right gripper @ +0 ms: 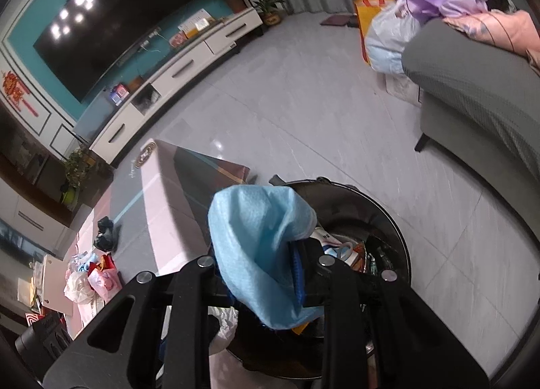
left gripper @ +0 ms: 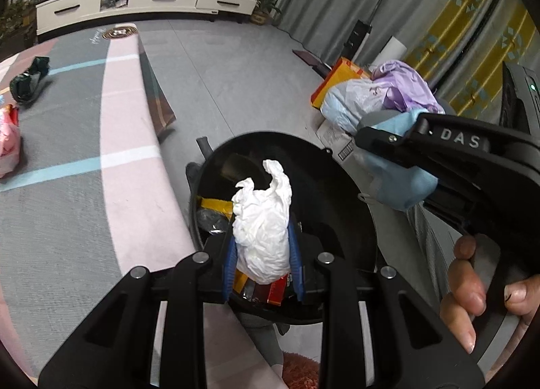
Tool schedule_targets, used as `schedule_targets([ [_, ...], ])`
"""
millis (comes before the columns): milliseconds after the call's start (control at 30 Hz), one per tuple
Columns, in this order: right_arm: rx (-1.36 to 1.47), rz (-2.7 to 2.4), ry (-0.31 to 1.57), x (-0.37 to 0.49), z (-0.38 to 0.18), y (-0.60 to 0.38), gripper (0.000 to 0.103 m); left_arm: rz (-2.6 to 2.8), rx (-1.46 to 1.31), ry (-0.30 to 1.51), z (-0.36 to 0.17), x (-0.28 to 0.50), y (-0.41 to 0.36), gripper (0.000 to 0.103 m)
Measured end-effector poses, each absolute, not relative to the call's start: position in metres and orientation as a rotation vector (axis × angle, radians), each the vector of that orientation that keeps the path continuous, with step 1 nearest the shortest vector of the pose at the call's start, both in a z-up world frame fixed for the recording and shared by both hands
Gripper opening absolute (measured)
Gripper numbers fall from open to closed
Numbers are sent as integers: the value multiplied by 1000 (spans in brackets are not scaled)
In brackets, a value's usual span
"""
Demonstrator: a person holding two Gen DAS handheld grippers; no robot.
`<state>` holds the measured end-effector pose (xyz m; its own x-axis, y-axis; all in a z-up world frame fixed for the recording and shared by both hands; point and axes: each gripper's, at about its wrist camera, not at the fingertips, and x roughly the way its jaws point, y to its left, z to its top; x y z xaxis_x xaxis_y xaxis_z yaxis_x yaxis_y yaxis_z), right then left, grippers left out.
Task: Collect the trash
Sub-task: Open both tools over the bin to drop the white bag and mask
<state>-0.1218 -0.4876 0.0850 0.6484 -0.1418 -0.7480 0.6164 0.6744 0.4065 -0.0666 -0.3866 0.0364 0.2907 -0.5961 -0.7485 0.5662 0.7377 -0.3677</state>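
Observation:
My left gripper (left gripper: 261, 243) is shut on a crumpled white paper wad (left gripper: 263, 220), with a blue pad on each side of it. It hangs over the open black round trash bin (left gripper: 337, 186), which holds red and yellow wrappers. My right gripper (right gripper: 266, 274) is shut on a light blue cloth (right gripper: 249, 240) that drapes over its fingers, above the same bin (right gripper: 391, 220). In the left wrist view the right gripper (left gripper: 381, 142) reaches in from the right with the blue cloth (left gripper: 398, 179), and a person's hand (left gripper: 472, 287) holds its handle.
A low table with a pink and grey cover (left gripper: 128, 139) lies left of the bin, with a dark green bag (left gripper: 28, 80) and pink wrappers (left gripper: 8, 142) on it. Full bags (left gripper: 364, 98) stand by a grey sofa (right gripper: 472, 92). A white TV cabinet (left gripper: 145, 4) lines the far wall.

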Motion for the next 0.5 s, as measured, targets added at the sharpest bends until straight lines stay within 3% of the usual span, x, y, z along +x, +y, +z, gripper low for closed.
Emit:
schedule_targets([
  [500, 764, -504, 800, -118, 66, -500, 27, -823, 24, 1070, 22, -72, -407, 28],
])
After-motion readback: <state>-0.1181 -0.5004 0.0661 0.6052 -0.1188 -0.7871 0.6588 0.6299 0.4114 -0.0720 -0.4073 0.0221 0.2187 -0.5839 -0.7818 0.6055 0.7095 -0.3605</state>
